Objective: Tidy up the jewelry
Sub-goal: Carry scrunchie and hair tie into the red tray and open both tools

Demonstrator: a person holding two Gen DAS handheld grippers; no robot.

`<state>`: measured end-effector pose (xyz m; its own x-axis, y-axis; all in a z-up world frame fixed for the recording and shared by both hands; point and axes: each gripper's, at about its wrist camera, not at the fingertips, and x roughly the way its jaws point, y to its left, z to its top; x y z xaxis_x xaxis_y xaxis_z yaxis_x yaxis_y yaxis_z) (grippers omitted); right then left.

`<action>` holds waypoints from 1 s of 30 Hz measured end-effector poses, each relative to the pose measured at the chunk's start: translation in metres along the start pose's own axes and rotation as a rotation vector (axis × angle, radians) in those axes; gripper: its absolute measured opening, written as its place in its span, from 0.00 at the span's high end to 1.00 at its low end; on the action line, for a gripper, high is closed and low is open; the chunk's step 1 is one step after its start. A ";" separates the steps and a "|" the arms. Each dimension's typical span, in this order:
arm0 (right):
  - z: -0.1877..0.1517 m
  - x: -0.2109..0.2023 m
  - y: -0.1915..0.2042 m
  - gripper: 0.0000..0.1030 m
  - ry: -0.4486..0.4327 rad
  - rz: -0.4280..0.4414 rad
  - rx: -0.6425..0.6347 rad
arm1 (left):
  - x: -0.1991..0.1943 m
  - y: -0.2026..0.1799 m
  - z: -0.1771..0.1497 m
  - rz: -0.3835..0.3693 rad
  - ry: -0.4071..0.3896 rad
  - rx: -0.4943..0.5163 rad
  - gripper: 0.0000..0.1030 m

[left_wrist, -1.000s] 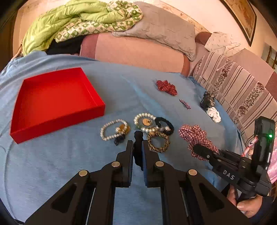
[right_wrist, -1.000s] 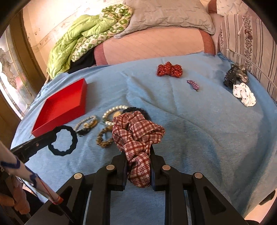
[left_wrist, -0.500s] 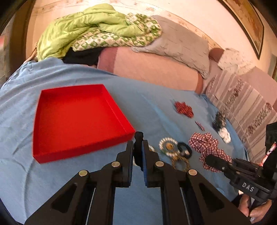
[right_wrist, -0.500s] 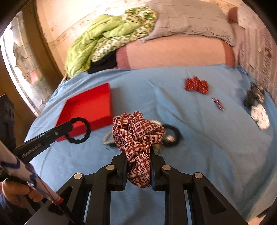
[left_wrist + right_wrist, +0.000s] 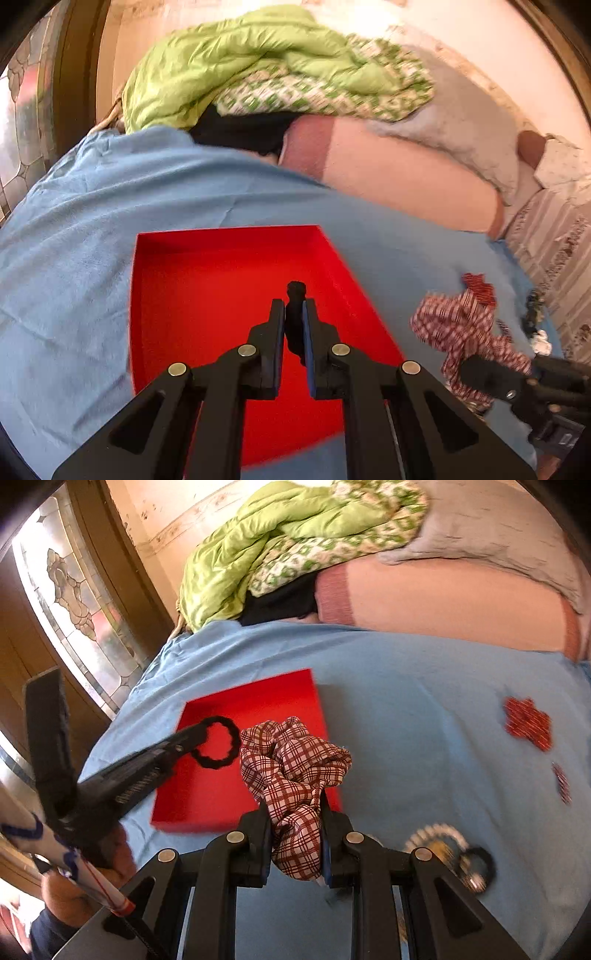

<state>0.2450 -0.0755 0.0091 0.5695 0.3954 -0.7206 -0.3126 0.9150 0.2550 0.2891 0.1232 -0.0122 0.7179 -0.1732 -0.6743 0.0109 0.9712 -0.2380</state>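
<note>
My left gripper is shut on a black hair tie and hangs over the empty red tray on the blue bedspread. From the right wrist view the same black hair tie dangles as a ring from the left gripper above the red tray. My right gripper is shut on a red-and-white checked scrunchie, just off the tray's right wall. That checked scrunchie and the right gripper also show at the right of the left wrist view.
A red bow, a small red clip and a blurred cluster of pearl bracelet and black tie lie on the blue bedspread. Pillows and a green quilt are piled at the back. A hand grips the left tool.
Both grippers have swept left with their loads, from over the pile of bracelets to the red tray. The left one now hangs over the tray's inside.
</note>
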 end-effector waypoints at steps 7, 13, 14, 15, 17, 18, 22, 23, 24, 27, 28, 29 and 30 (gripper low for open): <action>0.044 0.072 0.025 0.79 0.063 0.012 -0.036 | 0.049 0.051 0.014 0.027 0.070 -0.077 0.91; 0.065 0.137 0.032 0.79 0.141 -0.005 -0.022 | 0.062 0.077 0.022 0.044 0.065 -0.132 0.91; 0.068 0.148 0.033 0.79 0.148 -0.014 -0.021 | 0.063 0.078 0.021 0.046 0.066 -0.136 0.91; 0.070 0.155 0.034 0.79 0.156 -0.018 -0.018 | 0.065 0.081 0.021 0.043 0.067 -0.145 0.91; 0.073 0.171 0.033 0.79 0.174 -0.019 0.005 | 0.067 0.086 0.022 0.033 0.069 -0.170 0.91; 0.074 0.177 0.032 0.79 0.179 -0.018 0.013 | 0.068 0.087 0.022 0.028 0.073 -0.177 0.91; 0.080 0.194 0.030 0.76 0.188 -0.037 0.018 | 0.068 0.087 0.022 0.017 0.071 -0.189 0.91; 0.080 0.196 0.030 0.75 0.192 -0.041 0.023 | 0.068 0.087 0.022 0.011 0.070 -0.192 0.90; 0.080 0.197 0.029 0.74 0.193 -0.045 0.026 | 0.069 0.087 0.022 0.011 0.070 -0.194 0.86; 0.081 0.199 0.026 0.64 0.194 -0.055 0.034 | 0.066 0.086 0.023 0.022 0.059 -0.194 0.72; 0.081 0.199 0.026 0.56 0.193 -0.062 0.038 | 0.065 0.085 0.024 0.025 0.054 -0.193 0.71; 0.082 0.198 0.025 0.52 0.189 -0.065 0.043 | 0.064 0.085 0.024 0.024 0.048 -0.192 0.71; 0.082 0.195 0.023 0.46 0.179 -0.065 0.048 | 0.061 0.085 0.025 0.022 0.041 -0.195 0.71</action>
<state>0.4109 0.0298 -0.0731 0.4416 0.3187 -0.8387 -0.2402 0.9427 0.2317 0.3513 0.1996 -0.0564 0.6875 -0.1625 -0.7077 -0.1423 0.9256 -0.3508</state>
